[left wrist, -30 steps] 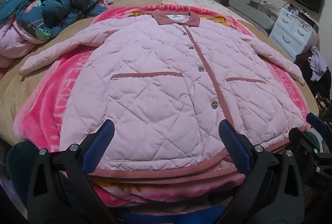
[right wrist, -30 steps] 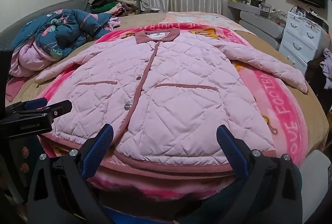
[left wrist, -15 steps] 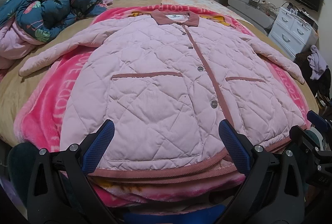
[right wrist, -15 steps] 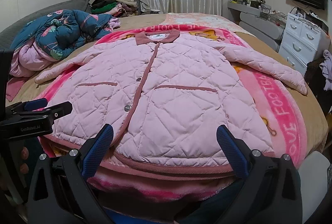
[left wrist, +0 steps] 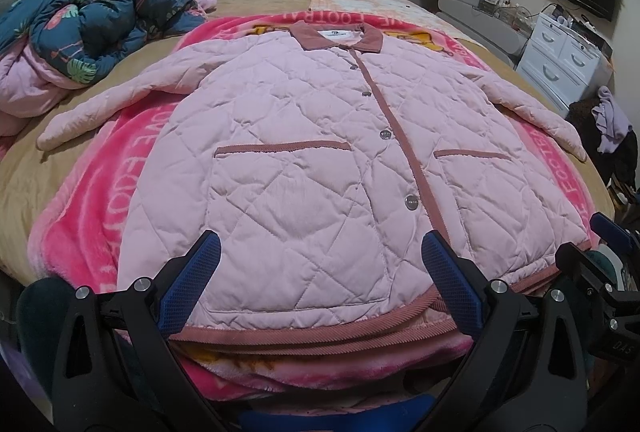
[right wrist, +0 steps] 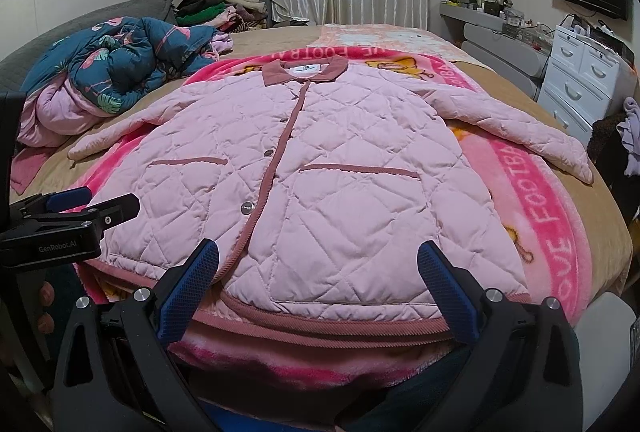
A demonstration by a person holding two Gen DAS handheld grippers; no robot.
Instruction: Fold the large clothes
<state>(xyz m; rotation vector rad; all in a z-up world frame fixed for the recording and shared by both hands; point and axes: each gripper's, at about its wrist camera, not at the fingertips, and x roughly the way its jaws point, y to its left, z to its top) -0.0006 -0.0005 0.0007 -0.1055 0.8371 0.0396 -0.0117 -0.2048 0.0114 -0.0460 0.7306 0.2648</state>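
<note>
The jacket (left wrist: 304,167) covers the blanket's (left wrist: 132,167) middle and lettering; its collar label (left wrist: 336,35) is unreadably small.

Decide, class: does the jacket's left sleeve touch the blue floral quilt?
Apart. The left wrist view shows bare tan bedspread between the sleeve and the blue floral quilt.

Home bedroom: bed (right wrist: 600,232), dresser (right wrist: 580,87).
</note>
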